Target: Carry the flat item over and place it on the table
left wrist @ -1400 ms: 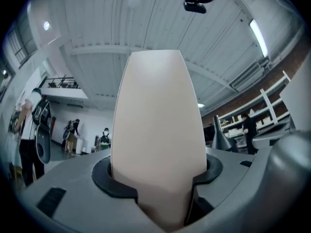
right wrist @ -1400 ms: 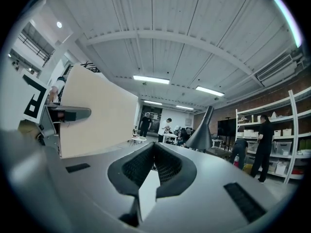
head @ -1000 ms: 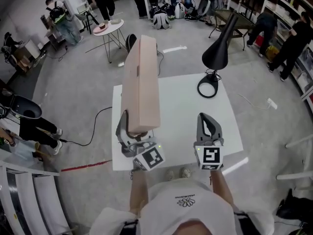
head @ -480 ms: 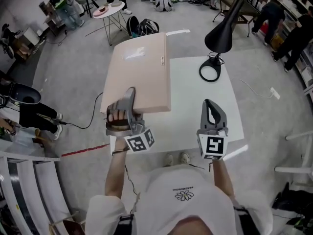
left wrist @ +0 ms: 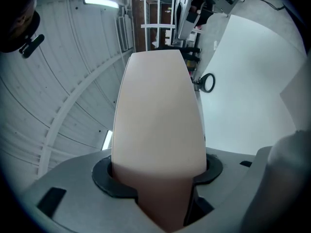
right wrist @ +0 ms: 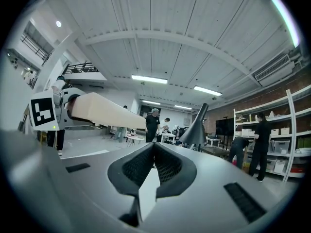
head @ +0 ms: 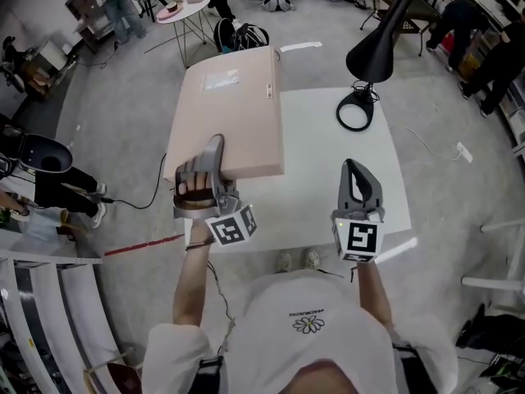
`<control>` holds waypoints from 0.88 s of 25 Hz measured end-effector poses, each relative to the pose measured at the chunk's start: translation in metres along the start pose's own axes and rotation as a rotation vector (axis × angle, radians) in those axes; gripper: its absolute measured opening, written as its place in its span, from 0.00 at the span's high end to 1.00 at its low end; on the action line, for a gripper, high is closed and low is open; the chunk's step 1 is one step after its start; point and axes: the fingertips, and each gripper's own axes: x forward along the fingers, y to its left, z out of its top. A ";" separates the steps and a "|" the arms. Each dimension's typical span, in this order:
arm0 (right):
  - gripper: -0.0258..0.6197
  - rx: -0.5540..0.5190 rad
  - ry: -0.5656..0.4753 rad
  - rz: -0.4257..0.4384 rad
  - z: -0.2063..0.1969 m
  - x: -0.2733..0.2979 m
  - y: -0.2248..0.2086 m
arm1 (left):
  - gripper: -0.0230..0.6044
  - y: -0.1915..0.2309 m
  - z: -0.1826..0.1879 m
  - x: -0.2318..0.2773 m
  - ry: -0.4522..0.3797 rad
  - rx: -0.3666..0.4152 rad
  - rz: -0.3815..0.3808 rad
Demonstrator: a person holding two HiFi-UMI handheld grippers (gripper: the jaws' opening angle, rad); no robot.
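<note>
My left fingers: the left gripper (head: 215, 158) (left wrist: 158, 178) is clamped on the near end of the flat box (head: 234, 113) (left wrist: 158, 110). One jaw lies over its broad top face and the other under it, with the pads pressed against it.
My left hand (head: 195, 191): wrapped round the left gripper's handle, just off the white table's (head: 344, 187) near-left corner.
My right fingers: the right gripper (head: 354, 169) (right wrist: 153, 149) is closed tip to tip, with nothing between the pads. Only the pale tabletop shows through the slot behind the tips.
Right gripper's place: over the table's near-right part, pointing toward its far edge, well apart from the box.
Flat box: pinkish-beige, broad face up and roughly level. It covers the table's left side, and its left edge overhangs the table there. Seen from the right gripper, it (right wrist: 104, 108) reaches out level from the left gripper. I cannot tell whether its underside touches the tabletop.
Black desk lamp (head: 373, 48) (right wrist: 197, 125): its round base (head: 357, 112) stands on the table's far-right part, clear of the box, with the cone shade leaning beyond the far edge.
Marker cubes: one on each gripper, (head: 232, 226) and (head: 358, 240), both at the table's near edge.
Round side table (head: 182, 11): on the floor, well beyond the white table's far-left corner.
</note>
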 end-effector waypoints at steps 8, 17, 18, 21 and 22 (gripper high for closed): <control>0.94 -0.013 0.020 0.010 -0.003 -0.003 0.010 | 0.49 -0.029 -0.008 -0.004 0.002 -0.016 -0.150; 0.94 -0.036 0.048 0.007 -0.006 -0.009 0.021 | 0.49 -0.069 -0.018 -0.010 -0.002 -0.012 -0.306; 0.94 -0.039 0.050 0.006 -0.007 -0.011 0.023 | 0.49 -0.075 -0.018 -0.011 -0.004 -0.009 -0.323; 0.94 -0.046 0.043 0.001 -0.011 -0.013 0.023 | 0.49 -0.092 -0.018 -0.012 -0.006 0.011 -0.370; 0.94 -0.051 0.043 -0.001 -0.012 -0.014 0.022 | 0.49 -0.097 -0.017 -0.012 -0.006 0.009 -0.386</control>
